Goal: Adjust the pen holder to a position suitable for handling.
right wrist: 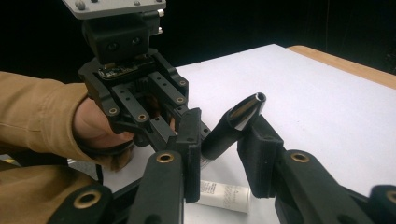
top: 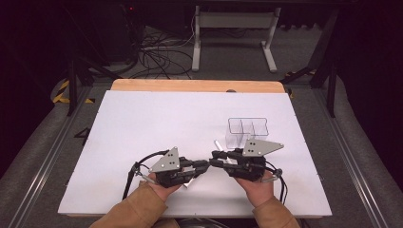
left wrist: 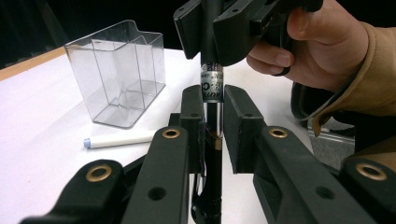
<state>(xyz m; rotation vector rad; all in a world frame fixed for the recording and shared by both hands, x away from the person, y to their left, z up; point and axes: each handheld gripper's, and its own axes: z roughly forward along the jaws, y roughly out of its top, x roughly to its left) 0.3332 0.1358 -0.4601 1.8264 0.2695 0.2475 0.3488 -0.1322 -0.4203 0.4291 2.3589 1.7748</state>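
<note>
1. Two claws meet low at centre of the high view: the left claw (top: 205, 165) and right claw (top: 216, 158) both clamp one black pen (left wrist: 211, 95) (its barrel spans both).
2. One clear organiser (top: 247, 131) stands right of centre on the bench (top: 142, 123).
3. One white marker (left wrist: 122, 139) lies beside it; one white tube (right wrist: 224, 196) lies beneath the claws.

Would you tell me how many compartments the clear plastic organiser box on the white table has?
3: they sit side by side in one row inside the clear plastic organiser box, at left, middle and right in the high view. All look empty.
</note>
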